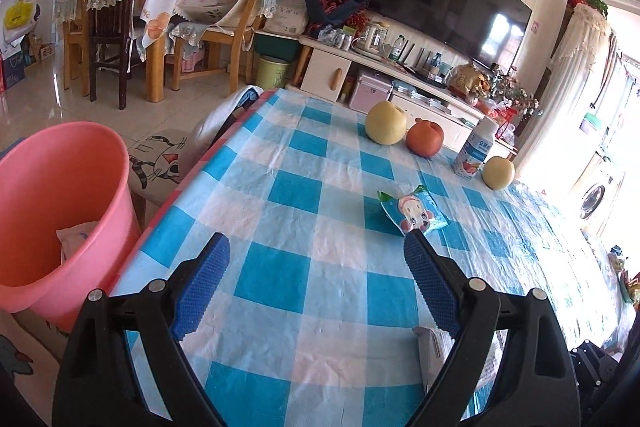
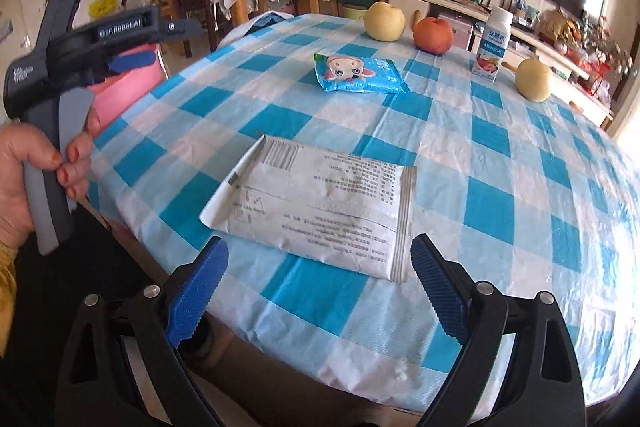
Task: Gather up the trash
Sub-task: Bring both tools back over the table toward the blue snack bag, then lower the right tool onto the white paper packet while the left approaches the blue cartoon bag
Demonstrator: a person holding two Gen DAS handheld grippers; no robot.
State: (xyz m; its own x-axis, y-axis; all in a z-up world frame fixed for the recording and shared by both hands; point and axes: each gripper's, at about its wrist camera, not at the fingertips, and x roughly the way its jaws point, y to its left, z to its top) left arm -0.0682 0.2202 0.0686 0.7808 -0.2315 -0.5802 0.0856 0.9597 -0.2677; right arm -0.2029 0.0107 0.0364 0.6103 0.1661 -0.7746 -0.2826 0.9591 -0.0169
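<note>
A white flat wrapper (image 2: 316, 207) lies on the checked tablecloth near the front edge, just beyond my open, empty right gripper (image 2: 318, 251). A blue cartoon snack packet (image 2: 360, 73) lies further back; in the left wrist view it (image 1: 412, 213) sits just past the right fingertip. My left gripper (image 1: 316, 243) is open and empty over the table's left part. The white wrapper's corner (image 1: 436, 347) shows under its right finger. A pink bin (image 1: 52, 211) stands left of the table, with white trash (image 1: 76, 239) inside.
Two yellow pears (image 1: 386, 123) (image 1: 498, 173), a red apple (image 1: 425, 139) and a milk bottle (image 1: 474, 153) stand at the table's far side. A stool (image 1: 164, 159) is beside the bin. Chairs, a TV cabinet and a TV are beyond.
</note>
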